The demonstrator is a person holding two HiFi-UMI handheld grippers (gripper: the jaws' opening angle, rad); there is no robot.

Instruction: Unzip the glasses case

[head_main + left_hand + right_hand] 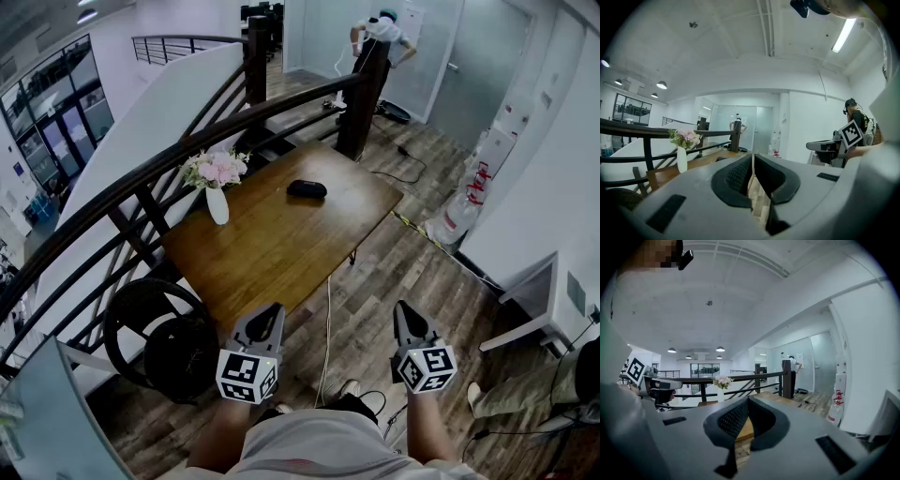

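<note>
Because the glasses case (307, 188) lies on the far part of the table (272, 246), well apart from me, I hold my left gripper (267, 321) and right gripper (407, 323) short of the table, jaws closed and empty, seemingly just waiting to reach.

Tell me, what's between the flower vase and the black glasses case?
Only bare wooden table lies between the vase and the glasses case, in the head view.

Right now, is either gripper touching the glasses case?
Apart. The head view shows the glasses case at the table's far side, while the left gripper and right gripper hang close to the person, bare tabletop between.
</note>
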